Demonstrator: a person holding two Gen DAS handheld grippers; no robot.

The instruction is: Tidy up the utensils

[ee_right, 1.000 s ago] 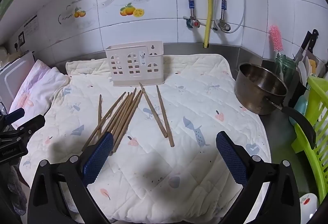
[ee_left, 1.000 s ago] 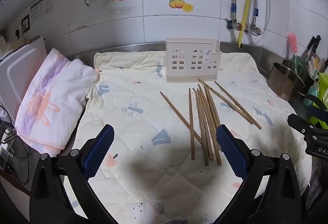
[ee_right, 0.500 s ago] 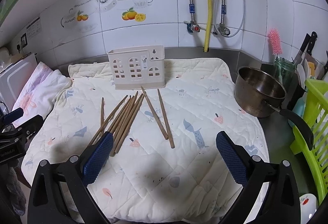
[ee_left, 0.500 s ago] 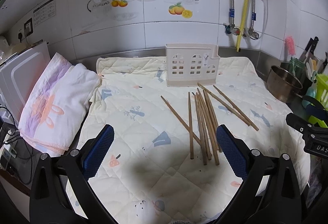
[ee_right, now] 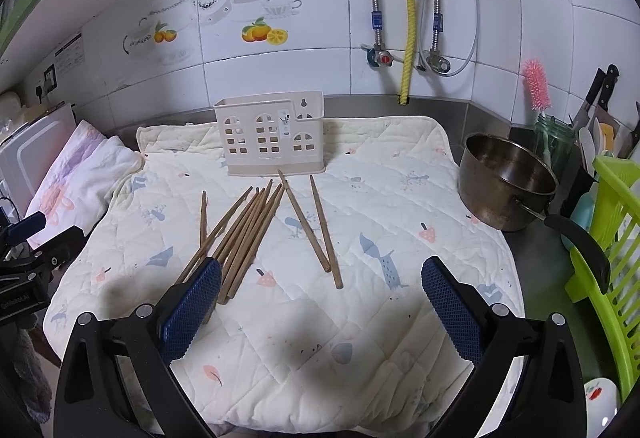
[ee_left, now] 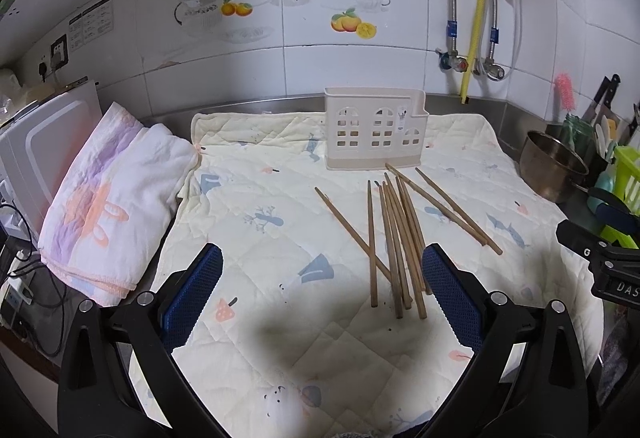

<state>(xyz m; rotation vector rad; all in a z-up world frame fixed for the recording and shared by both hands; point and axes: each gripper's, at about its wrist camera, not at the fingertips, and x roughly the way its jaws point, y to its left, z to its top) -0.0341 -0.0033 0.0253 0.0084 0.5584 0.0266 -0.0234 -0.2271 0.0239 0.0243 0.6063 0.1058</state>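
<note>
Several wooden chopsticks (ee_left: 396, 238) lie loose on a cream quilted mat (ee_left: 256, 246), fanned out in front of a beige plastic utensil holder (ee_left: 374, 133) that stands upright near the back wall. The same chopsticks (ee_right: 250, 234) and utensil holder (ee_right: 272, 137) show in the right wrist view. My left gripper (ee_left: 320, 294) is open and empty above the mat's near part, left of the bundle. My right gripper (ee_right: 320, 302) is open and empty, near the chopsticks' front ends.
A folded pink-and-white towel (ee_left: 108, 197) lies left of the mat beside a white appliance (ee_left: 36, 145). A steel pot (ee_right: 506, 185) stands right of the mat, with a green dish rack (ee_right: 612, 238), a jar with a pink brush (ee_right: 554, 137) and knives behind it.
Both grippers have drawn back and up slightly, so the wall and mat show more widely. The chopsticks and holder have not moved. Both grippers stay open.
</note>
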